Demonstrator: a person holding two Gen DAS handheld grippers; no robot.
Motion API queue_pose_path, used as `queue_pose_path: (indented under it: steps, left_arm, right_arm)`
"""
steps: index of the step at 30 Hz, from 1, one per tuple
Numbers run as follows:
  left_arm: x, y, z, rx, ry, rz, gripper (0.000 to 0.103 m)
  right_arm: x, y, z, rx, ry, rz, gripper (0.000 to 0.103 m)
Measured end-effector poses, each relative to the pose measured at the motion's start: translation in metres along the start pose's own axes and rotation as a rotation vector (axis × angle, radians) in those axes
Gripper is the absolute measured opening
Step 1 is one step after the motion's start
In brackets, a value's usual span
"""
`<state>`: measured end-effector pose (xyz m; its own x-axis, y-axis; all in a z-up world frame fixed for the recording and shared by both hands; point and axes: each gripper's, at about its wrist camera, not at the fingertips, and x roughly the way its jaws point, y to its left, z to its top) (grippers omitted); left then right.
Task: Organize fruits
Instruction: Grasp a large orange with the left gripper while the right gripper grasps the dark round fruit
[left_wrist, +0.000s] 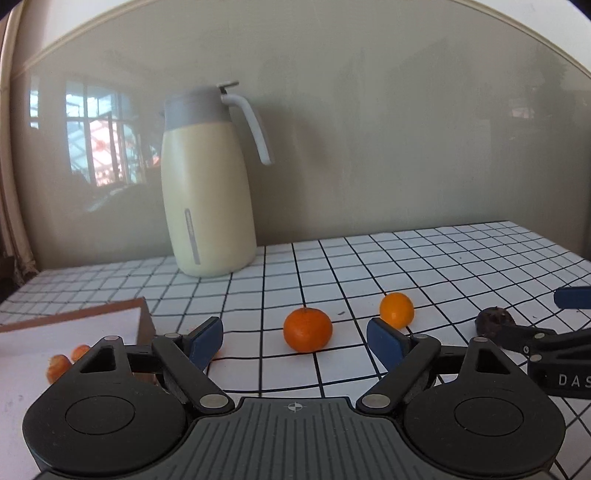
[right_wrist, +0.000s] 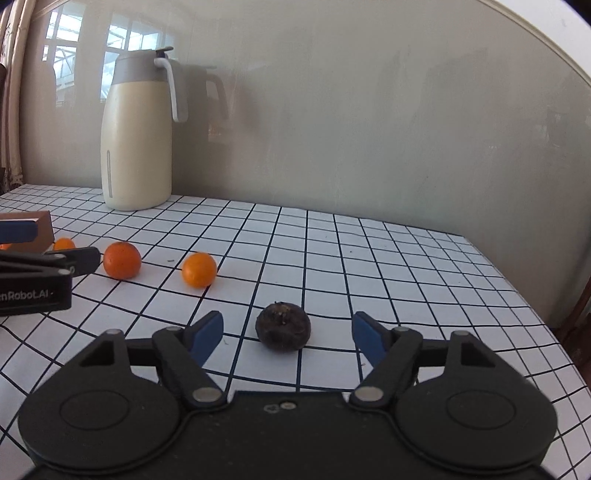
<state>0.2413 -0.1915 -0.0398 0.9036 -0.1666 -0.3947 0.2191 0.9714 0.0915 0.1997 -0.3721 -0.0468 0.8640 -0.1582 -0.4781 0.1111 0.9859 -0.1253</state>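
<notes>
Both claws spread wide, nothing held. Left gripper (left_wrist: 294, 341) hovering low over the grid-pattern tablecloth (left_wrist: 461, 258), lined up on the bigger mandarin (left_wrist: 307, 329), which sits on the cloth just ahead of the blue pads and roughly centred in the gap. Smaller mandarin (left_wrist: 396, 310) a bit further back, to the right, apart from the first. Right gripper (right_wrist: 287, 332) same deal, gaping around a dark brown wrinkly fruit (right_wrist: 283, 331) resting between the pads (right_wrist: 206, 336), not touching either. Can't tell what kind of fruit. Couple more small mandarins (left_wrist: 58, 366) in the white-lined box (left_wrist: 144, 321) on the left. Cream thermos jug (left_wrist: 207, 184) upright at the back by the wall.
</notes>
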Motion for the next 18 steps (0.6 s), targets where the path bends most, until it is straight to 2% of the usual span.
queue_pose_path:
  steps: [4,6,7,11,13,18]
  left_arm:
    - [0.016,-0.002,0.000,-0.006,0.037,-0.003,0.085]
    - [0.024,-0.003,0.002,0.002,0.046,0.001,0.085]
    - [0.028,-0.003,0.003,0.000,0.054,-0.006,0.085]
    - [0.042,-0.004,0.005,0.001,0.075,-0.011,0.085]
    - [0.049,-0.005,0.004,-0.001,0.089,-0.017,0.085]
    - [0.061,-0.008,0.003,0.003,0.122,-0.025,0.077]
  right_arm:
    - [0.012,-0.003,0.001,0.010,0.045,0.014,0.054]
    - [0.018,-0.003,0.002,0.017,0.062,0.024,0.053]
    - [0.021,-0.003,0.003,0.018,0.074,0.021,0.049]
    - [0.038,-0.001,0.005,0.020,0.099,0.023,0.044]
    - [0.044,-0.002,0.005,0.019,0.119,0.026,0.037]
    - [0.044,-0.003,0.004,0.023,0.121,0.031,0.035]
